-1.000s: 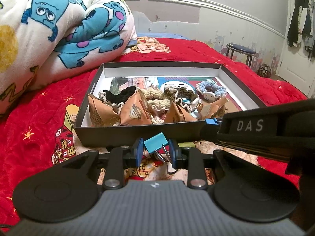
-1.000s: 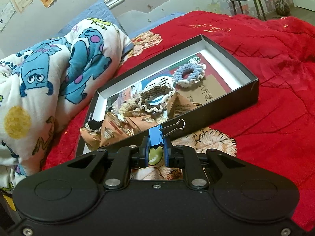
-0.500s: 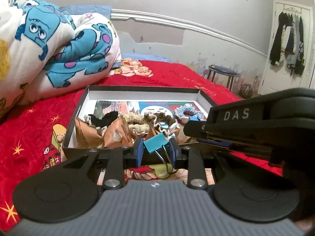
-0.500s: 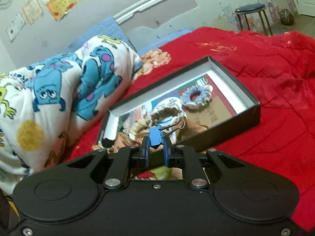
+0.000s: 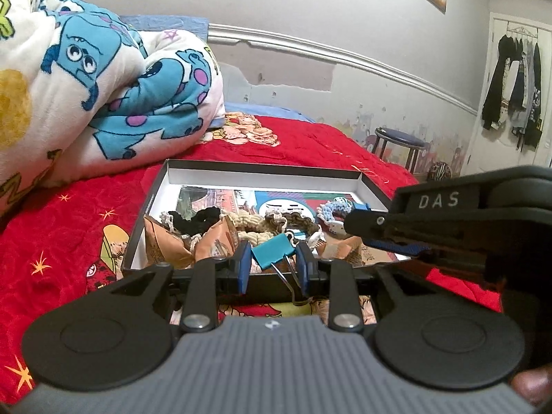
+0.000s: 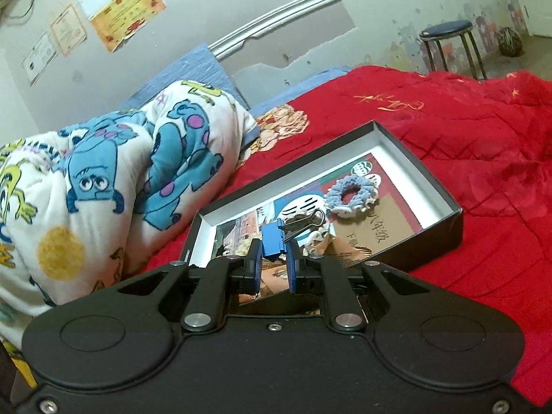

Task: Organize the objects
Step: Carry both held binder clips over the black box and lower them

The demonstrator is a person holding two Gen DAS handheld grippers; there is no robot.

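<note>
A shallow black box [image 5: 155,193] [image 6: 448,231] with white inner walls lies on the red bedspread. It holds tan paper packets [image 5: 162,245], knitted scrunchies and a light blue scrunchie [image 6: 352,195]. My left gripper [image 5: 274,264] is shut on a teal binder clip [image 5: 272,252], its wire handles pointing down, just before the box's near wall. My right gripper [image 6: 274,260] is shut on a darker blue binder clip [image 6: 272,241], wire handles up and to the right, over the box's near left part. The right gripper's body [image 5: 448,227] crosses the left wrist view at the right.
A rolled cartoon-print blanket [image 5: 86,79] [image 6: 103,186] lies left of the box. The red bedspread [image 6: 465,138] spreads around it. A dark stool [image 5: 400,138] [image 6: 448,31] stands by the wall; clothes [image 5: 514,89] hang on a door at far right.
Both grippers have tilted upward, so the box sits lower in both views and more wall shows. Each keeps its binder clip. The right clip now appears over the box.
</note>
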